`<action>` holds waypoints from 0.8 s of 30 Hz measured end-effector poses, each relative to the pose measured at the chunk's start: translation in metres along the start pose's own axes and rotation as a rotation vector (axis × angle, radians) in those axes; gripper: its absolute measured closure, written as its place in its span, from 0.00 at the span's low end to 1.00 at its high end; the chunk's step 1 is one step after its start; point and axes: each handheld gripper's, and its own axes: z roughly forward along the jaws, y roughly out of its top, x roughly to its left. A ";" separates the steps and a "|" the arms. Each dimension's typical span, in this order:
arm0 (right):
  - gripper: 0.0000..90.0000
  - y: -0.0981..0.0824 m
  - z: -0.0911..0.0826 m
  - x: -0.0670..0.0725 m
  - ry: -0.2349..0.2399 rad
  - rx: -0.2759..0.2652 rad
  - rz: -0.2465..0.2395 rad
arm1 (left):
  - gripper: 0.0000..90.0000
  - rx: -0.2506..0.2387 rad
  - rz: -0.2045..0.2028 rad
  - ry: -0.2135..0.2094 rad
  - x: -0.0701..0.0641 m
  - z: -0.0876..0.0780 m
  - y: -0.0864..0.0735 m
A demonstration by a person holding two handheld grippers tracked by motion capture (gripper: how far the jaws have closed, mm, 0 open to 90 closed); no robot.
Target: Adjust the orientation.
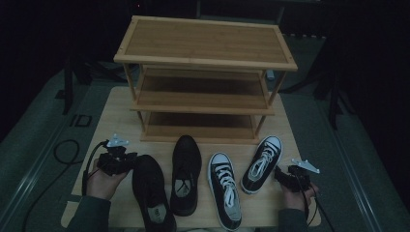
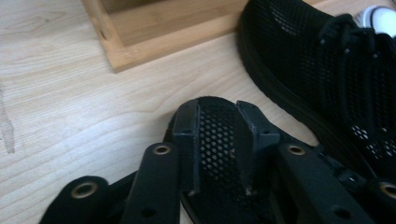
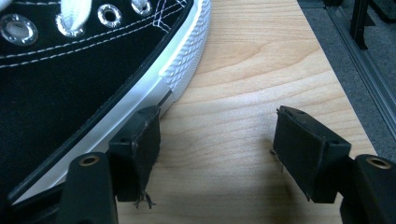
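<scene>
Dim room, pale wooden desk (image 1: 121,108). Nearest, the left gripper (image 2: 218,140) is clamped on the toe of a black mesh shoe (image 1: 152,191); its mate (image 1: 186,171) lies beside it. The right gripper (image 3: 217,154) sits released beside a canvas sneaker (image 1: 262,163). Behind stands the rack (image 1: 205,72), shelves bare.

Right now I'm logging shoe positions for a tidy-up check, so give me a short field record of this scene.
surface: wooden table
rack: three-tier bamboo shoe rack, shelves bare
black mesh shoes: two, left one and right one
canvas sneakers: two, left one and right one
left tool: jaws around the left mesh shoe's toe
right tool: open, beside the right sneaker's sole
</scene>
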 end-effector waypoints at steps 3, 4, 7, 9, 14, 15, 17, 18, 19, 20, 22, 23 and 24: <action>0.35 0.000 0.000 0.000 0.000 0.000 0.000 | 0.85 0.013 0.005 -0.025 -0.002 -0.001 -0.001; 0.35 0.000 0.000 0.000 0.000 0.000 0.000 | 0.87 0.017 0.009 -0.026 -0.003 -0.001 -0.002; 0.35 0.000 0.000 0.000 0.000 0.000 0.000 | 0.90 0.028 0.019 -0.037 -0.006 -0.002 -0.004; 0.35 0.000 0.000 0.000 0.000 0.000 0.000 | 0.92 0.034 0.030 -0.037 -0.009 -0.004 -0.006; 0.35 0.000 0.000 0.000 0.000 0.000 0.000 | 0.97 0.042 0.048 -0.037 -0.015 -0.008 -0.008; 0.35 0.000 0.000 0.000 -0.001 0.000 0.001 | 1.00 0.043 0.053 -0.037 -0.016 -0.009 -0.009; 0.35 0.000 0.000 0.000 -0.001 0.000 0.001 | 1.00 0.048 0.059 -0.038 -0.018 -0.011 -0.009; 0.35 0.000 0.000 0.000 -0.001 0.000 0.001 | 1.00 0.046 0.061 -0.042 -0.019 -0.012 -0.009; 0.35 0.000 0.000 0.000 -0.001 0.000 0.001 | 1.00 0.046 0.063 -0.046 -0.020 -0.013 -0.009; 0.35 0.000 0.000 0.000 -0.001 0.000 0.001 | 1.00 0.047 0.067 -0.048 -0.021 -0.014 -0.009; 0.35 0.000 0.000 0.000 -0.001 0.000 0.001 | 1.00 0.044 0.068 -0.053 -0.023 -0.016 -0.008; 0.35 0.000 0.000 0.000 -0.001 0.000 0.001 | 1.00 0.042 0.070 -0.054 -0.023 -0.017 -0.008; 0.35 0.000 0.000 0.000 -0.001 0.001 0.003 | 1.00 0.044 0.072 -0.056 -0.024 -0.018 -0.008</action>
